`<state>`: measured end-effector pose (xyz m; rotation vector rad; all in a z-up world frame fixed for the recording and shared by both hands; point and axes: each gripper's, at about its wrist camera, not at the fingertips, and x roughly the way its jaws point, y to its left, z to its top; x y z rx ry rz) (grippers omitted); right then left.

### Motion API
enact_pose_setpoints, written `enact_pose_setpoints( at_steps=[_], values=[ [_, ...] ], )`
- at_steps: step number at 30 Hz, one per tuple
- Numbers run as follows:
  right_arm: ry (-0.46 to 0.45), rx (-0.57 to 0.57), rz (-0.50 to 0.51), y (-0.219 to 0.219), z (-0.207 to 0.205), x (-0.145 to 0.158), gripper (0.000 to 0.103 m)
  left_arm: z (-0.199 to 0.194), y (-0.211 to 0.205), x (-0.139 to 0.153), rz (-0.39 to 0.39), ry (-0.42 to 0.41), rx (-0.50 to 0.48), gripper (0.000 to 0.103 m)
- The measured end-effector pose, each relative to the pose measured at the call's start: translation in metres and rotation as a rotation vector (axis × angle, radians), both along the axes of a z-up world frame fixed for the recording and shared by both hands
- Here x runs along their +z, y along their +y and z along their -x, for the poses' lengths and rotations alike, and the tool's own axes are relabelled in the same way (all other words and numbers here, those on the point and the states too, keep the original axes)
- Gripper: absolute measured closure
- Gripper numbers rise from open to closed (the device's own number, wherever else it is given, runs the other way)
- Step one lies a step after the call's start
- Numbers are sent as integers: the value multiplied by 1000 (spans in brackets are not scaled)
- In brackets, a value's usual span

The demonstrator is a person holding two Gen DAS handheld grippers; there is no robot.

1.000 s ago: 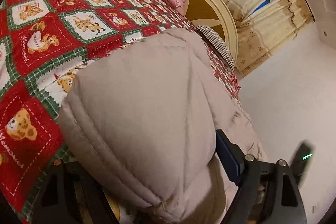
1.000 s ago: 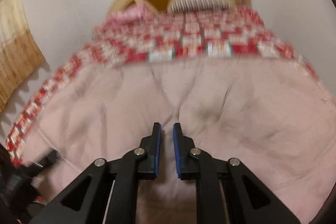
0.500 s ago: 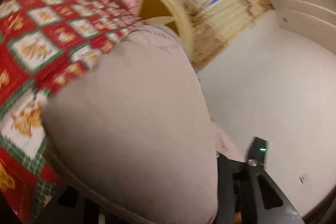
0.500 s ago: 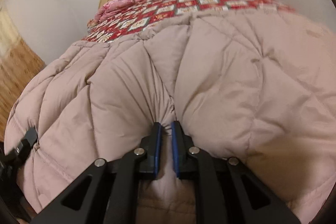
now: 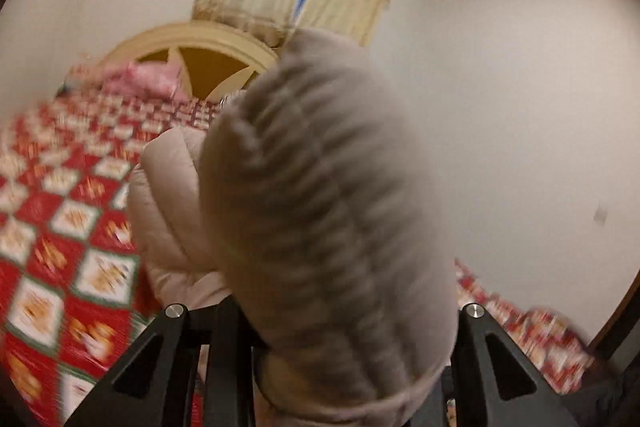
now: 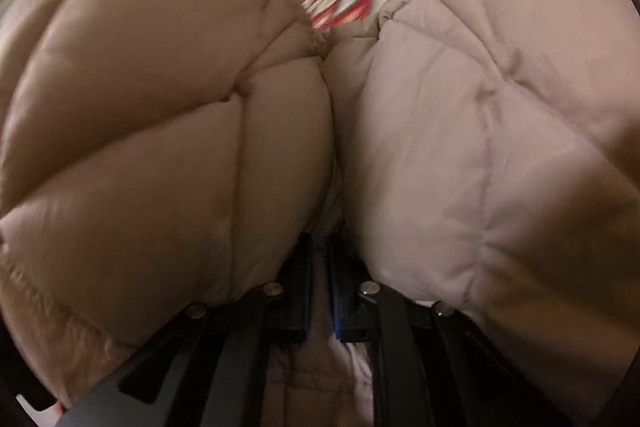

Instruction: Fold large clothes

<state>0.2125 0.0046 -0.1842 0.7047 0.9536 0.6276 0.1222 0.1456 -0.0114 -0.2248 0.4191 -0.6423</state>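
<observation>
A big bed fills the room, its red teddy-bear quilt (image 5: 60,227) spread flat towards a cream arched headboard (image 5: 192,39). On and above it is the task's thing: a bulky beige puffer coat (image 6: 460,147), partly lying on the quilt, partly lifted. In the left wrist view a padded section, perhaps a sleeve, rears up right in front of the lens, blurred, with more of the coat (image 5: 172,195) bunched on the quilt beside it.

Now the tongs. The right gripper (image 6: 320,291) has its blue-padded fingers nearly together with a thin band of fabric pinched between them, two fat quilted panels ballooning on either side. So it looks clamped on the coat at a seam. The left gripper (image 5: 320,355) is buried under the raised padding; its black frame shows, but I cannot tell whether the tips are closed.

My read: this is a fold being carried over. To do it well, keep both grips level, bring the lifted part across onto the body, lay it down slowly so trapped air escapes, and let go only once the padding rests flat.
</observation>
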Motion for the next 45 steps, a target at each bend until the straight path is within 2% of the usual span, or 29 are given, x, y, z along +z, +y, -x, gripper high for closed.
enact_pose_setpoints(
  at_steps=[3, 8, 10, 12, 13, 17, 19, 22, 24, 29, 34, 35, 36, 38, 40, 42, 45],
  values=[
    [2, 71, -44, 7, 1, 2, 90, 11, -15, 6, -52, -38, -47, 73],
    [57, 79, -99, -44, 16, 7, 87, 26, -76, 9, -178, -124, -130, 73],
    [27, 24, -87, -81, 34, 16, 81, 27, -100, 5, -212, -129, -177, 73],
    [-11, -43, -93, -116, 51, 23, 62, 28, -118, -2, -249, -121, -213, 73],
    [-36, -105, -93, -143, 64, 26, 57, 29, -135, -8, -289, -117, -234, 73],
    [-91, -296, -71, -218, 99, 26, 56, 33, -181, -32, -438, -139, -290, 72],
    [-109, -360, -93, -244, 111, 23, 56, 34, -199, -45, -505, -149, -315, 72],
    [-126, -420, -141, -274, 120, 18, 55, 37, -218, -60, -583, -180, -341, 70],
    [-147, -439, -186, -290, 122, 18, 42, 39, -226, -66, -609, -188, -350, 69],
    [-184, -427, -203, -285, 95, 34, 31, 38, -233, -79, -637, -211, -371, 67],
    [-151, -363, -104, -280, 77, 45, 31, 33, -235, -84, -634, -227, -379, 62],
    [-151, -336, -71, -274, 77, 45, 40, 35, -235, -85, -639, -237, -380, 60],
    [-157, -305, -19, -267, 69, 47, 63, 36, -236, -85, -646, -249, -377, 59],
    [-175, -270, 171, -244, 60, 51, 76, 42, -238, -87, -671, -277, -372, 55],
    [-231, -244, 283, -226, 58, 48, 79, 45, -233, -84, -680, -296, -371, 55],
    [-246, -220, 339, -216, 54, 41, 81, 46, -226, -79, -677, -297, -373, 54],
    [-220, -210, 341, -219, 43, 20, 82, 54, -215, -73, -667, -285, -409, 53]
  ],
)
